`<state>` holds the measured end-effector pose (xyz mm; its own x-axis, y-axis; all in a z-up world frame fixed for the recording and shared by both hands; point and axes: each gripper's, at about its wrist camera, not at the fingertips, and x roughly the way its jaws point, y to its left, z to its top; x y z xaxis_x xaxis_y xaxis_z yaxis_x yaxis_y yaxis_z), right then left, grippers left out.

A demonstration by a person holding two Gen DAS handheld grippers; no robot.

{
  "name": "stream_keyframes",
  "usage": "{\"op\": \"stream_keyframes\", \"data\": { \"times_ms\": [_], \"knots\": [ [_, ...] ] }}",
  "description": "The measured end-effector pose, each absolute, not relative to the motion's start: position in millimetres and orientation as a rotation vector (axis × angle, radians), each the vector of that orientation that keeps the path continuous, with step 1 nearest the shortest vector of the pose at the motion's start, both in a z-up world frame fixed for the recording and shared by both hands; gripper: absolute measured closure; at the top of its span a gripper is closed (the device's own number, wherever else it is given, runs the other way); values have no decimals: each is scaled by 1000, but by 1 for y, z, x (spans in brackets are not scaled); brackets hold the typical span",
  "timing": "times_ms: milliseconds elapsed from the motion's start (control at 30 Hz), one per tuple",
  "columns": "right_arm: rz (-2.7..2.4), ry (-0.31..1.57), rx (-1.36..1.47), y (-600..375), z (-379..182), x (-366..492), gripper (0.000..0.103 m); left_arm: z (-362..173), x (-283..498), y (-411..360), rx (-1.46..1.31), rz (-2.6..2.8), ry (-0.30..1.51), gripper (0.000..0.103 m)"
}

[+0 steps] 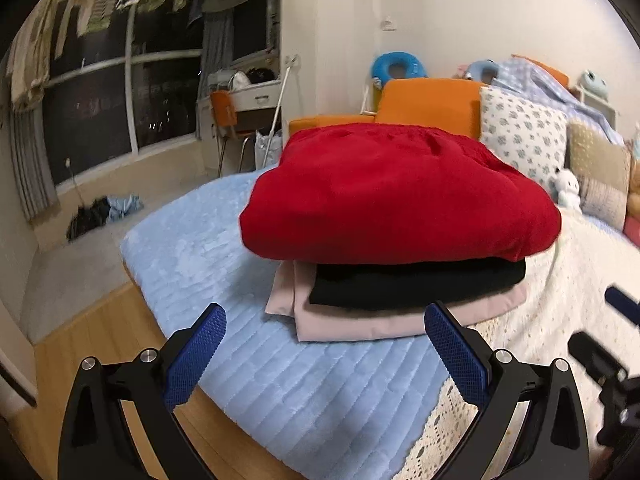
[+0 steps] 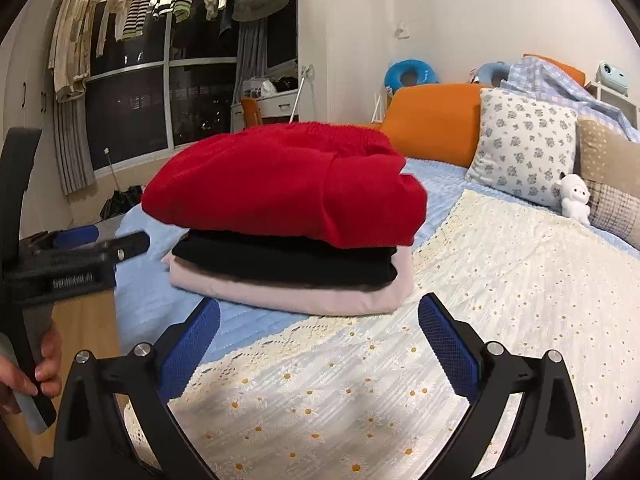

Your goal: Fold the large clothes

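Right gripper (image 2: 319, 344) jaws apart, empty, before folded stack: red garment (image 2: 280, 188) topmost.

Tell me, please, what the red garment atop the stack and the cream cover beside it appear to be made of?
The red garment looks like a thick, matte knit or fleece: fuzzy surface, soft rounded folds. The cream cover seems a thin cotton-like cloth with embroidered daisies and a lace-like scalloped edge.

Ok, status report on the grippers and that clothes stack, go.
Left gripper open, empty. Right gripper open, empty. Red garment folded atop black garment and pink garment, stack on bed. Nothing between grippers and stack.
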<state>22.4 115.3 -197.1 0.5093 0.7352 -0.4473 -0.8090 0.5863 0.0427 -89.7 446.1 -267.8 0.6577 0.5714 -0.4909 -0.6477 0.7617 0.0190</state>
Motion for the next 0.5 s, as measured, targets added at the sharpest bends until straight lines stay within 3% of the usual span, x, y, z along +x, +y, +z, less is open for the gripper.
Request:
{"op": "stream_keyframes", "data": {
  "times_ms": [500],
  "knots": [
    [904,469,-174,114,-202,26,5,-267,-73,420,-72,642,487,2]
  ]
}}
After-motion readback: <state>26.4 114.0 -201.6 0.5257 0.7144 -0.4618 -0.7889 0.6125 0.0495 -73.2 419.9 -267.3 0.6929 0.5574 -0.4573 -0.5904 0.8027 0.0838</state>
